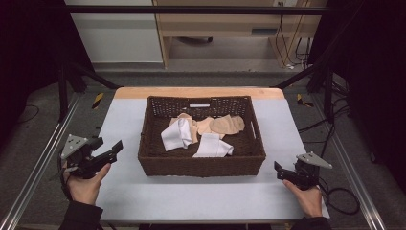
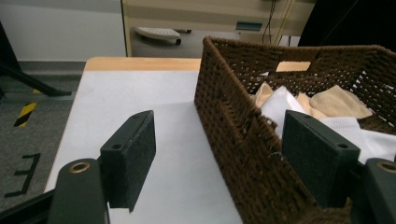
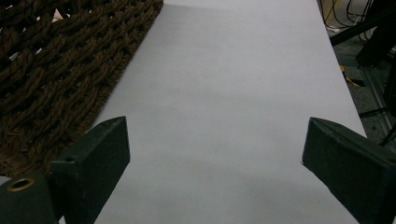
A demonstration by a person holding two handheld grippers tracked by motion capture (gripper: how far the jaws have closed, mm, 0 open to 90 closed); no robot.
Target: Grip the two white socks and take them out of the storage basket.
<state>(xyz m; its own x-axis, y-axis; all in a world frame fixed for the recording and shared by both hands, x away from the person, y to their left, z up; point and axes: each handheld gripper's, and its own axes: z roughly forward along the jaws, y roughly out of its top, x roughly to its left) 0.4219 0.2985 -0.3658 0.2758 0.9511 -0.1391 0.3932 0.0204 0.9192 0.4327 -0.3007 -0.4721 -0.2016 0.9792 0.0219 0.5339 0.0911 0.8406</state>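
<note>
A dark brown wicker basket stands in the middle of the table. Inside it lie white socks and beige socks, loosely heaped. My left gripper hovers left of the basket, held in a hand, its jaws wide open and empty. In the left gripper view that gripper frames the basket's left wall, with the white socks behind it. My right gripper sits by the basket's front right corner, open and empty. The right gripper view shows it over bare table beside the basket's wall.
The table has a pale grey top with a wooden strip at its far edge. Metal rails run along both sides. Cables trail on the floor at right. A wooden cabinet stands beyond the table.
</note>
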